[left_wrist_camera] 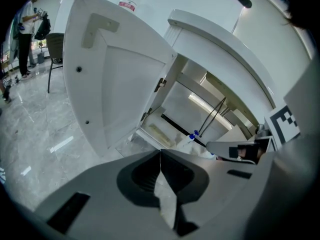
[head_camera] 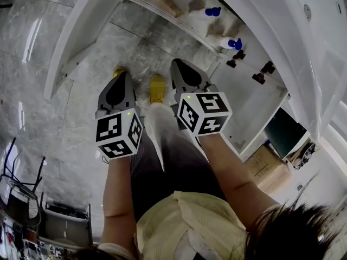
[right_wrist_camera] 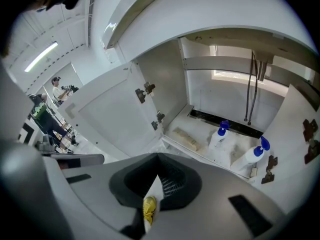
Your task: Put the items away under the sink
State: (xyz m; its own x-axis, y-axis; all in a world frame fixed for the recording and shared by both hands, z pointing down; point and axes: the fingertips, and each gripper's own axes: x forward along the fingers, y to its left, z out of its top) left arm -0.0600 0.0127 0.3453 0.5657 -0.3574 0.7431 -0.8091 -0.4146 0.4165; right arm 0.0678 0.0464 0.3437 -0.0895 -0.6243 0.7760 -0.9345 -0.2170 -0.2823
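White cupboard door [left_wrist_camera: 115, 84] fills your left gripper view, leaving the blue-capped bottles [right_wrist_camera: 218, 136] tiny; the right gripper view shows them plainly. Your left tongs [left_wrist_camera: 160, 152] and right tongs [right_wrist_camera: 157, 155] are pinched together, empty.

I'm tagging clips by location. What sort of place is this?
Probably a kitchen or utility area: an open white under-sink cabinet with hoses hanging inside, two blue-capped bottles standing in it, and a polished marble-look floor.

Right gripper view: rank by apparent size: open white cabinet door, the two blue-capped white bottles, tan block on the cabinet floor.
1. open white cabinet door
2. left blue-capped white bottle and right blue-capped white bottle: alike, not ranked
3. tan block: slimmer, looks smallest
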